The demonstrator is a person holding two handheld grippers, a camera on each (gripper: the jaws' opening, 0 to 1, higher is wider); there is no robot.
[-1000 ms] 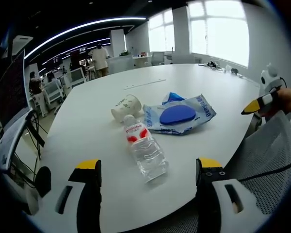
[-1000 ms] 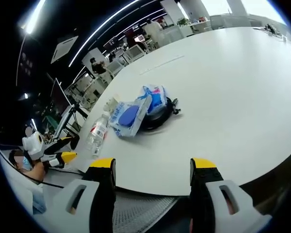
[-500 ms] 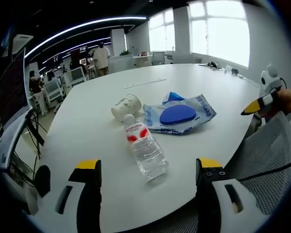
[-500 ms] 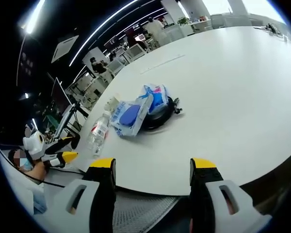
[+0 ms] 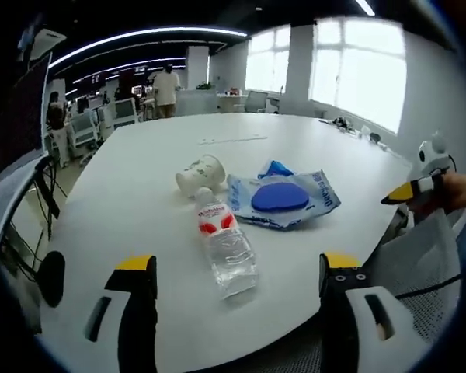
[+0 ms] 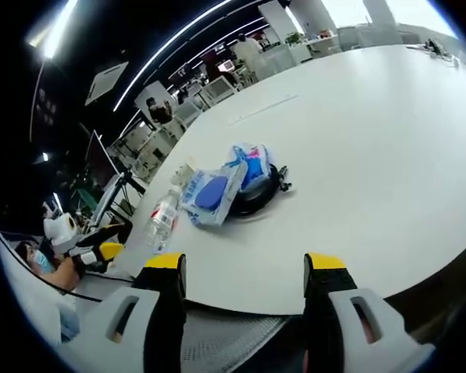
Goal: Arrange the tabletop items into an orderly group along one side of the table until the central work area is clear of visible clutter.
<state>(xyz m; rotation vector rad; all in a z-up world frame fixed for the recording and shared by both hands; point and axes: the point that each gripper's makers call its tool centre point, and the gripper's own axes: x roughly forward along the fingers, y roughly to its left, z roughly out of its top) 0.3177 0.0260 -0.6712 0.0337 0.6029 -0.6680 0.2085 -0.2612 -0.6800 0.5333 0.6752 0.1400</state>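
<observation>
The bottle (image 5: 226, 249), cup (image 5: 199, 172) and wipes packet (image 5: 283, 199) lie loosely clustered mid-table (image 5: 140, 210), nothing yet tidied aside, both left gripper (image 5: 233, 272) and right gripper (image 6: 237, 268) spread wide, empty.

The left gripper (image 5: 237, 273) is held off the near edge of the table (image 5: 124, 186), its yellow-tipped jaws spread wide with nothing between them. The right gripper (image 6: 245, 273) hangs off another edge of the table, jaws likewise wide apart and bare. In the left gripper view it shows at the far right, held in the person's hand (image 5: 458, 193).
</observation>
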